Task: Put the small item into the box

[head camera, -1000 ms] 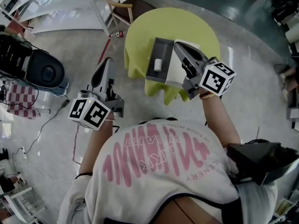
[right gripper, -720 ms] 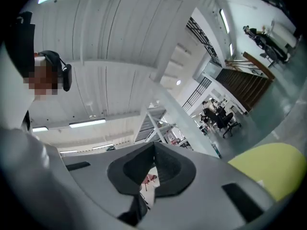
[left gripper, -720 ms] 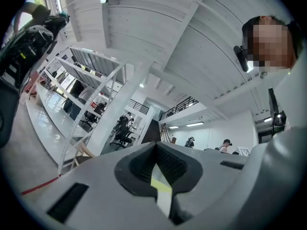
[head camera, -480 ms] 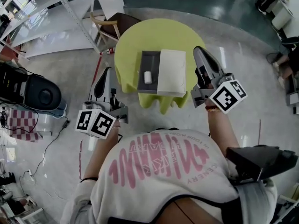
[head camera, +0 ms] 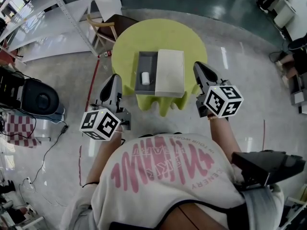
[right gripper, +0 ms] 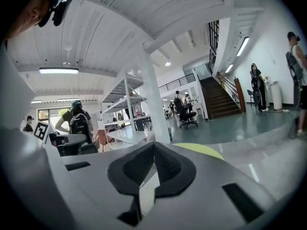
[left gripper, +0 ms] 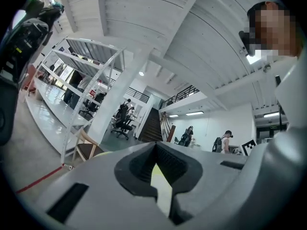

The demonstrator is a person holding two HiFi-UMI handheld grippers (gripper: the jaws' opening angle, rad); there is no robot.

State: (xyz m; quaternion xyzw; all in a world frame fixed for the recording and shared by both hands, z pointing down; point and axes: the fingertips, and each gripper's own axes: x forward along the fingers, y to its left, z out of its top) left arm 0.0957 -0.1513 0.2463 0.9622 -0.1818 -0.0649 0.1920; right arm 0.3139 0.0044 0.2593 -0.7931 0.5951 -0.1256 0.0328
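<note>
grey box (head camera: 147,61): small white item (head camera: 145,78) inside | white lid (head camera: 170,73) beside | left tongs (head camera: 115,76) closed, empty | right tongs (head camera: 197,65) closed, empty

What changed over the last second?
Right tool, shut and empty, swung from over the lid to beside the table's right edge. Left tool edged closer to the table. Box, lid and the item inside stayed put.

small item (head camera: 145,78) in box (head camera: 146,61), box on table (head camera: 163,32)
</note>
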